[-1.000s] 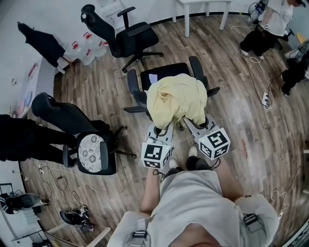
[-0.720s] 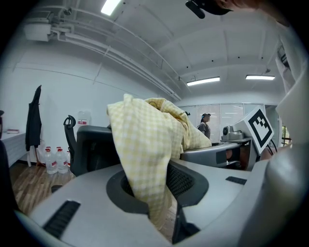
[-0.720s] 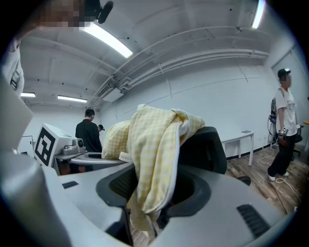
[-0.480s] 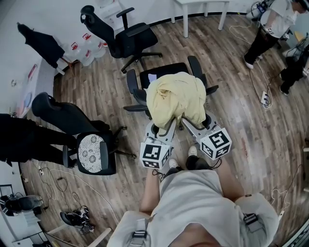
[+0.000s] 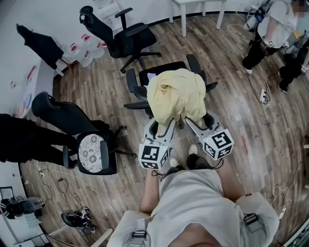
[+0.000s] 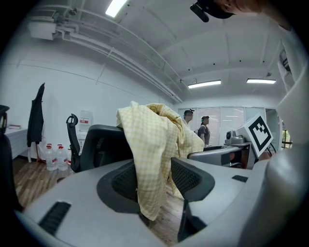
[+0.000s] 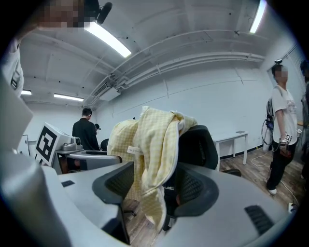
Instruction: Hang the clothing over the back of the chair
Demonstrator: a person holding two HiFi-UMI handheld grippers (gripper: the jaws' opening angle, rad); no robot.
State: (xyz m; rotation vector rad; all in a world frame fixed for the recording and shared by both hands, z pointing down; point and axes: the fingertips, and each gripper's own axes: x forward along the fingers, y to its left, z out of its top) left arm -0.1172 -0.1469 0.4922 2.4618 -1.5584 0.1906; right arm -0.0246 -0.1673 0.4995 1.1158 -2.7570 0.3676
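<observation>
Pale yellow checked garment (image 5: 176, 94) was draped over the back of the black mesh office chair (image 5: 169, 70), with its hem hung loose between the fingers (image 6: 190, 178) of both tools. Left gripper (image 5: 162, 124) and right gripper (image 5: 194, 121) had just been opened wide, nothing pinched. Open wood-plank floor (image 5: 241, 111) was seen to the right. A cushioned black chair (image 5: 94, 154) stood at left, a white table (image 5: 198, 9) beyond.
</observation>
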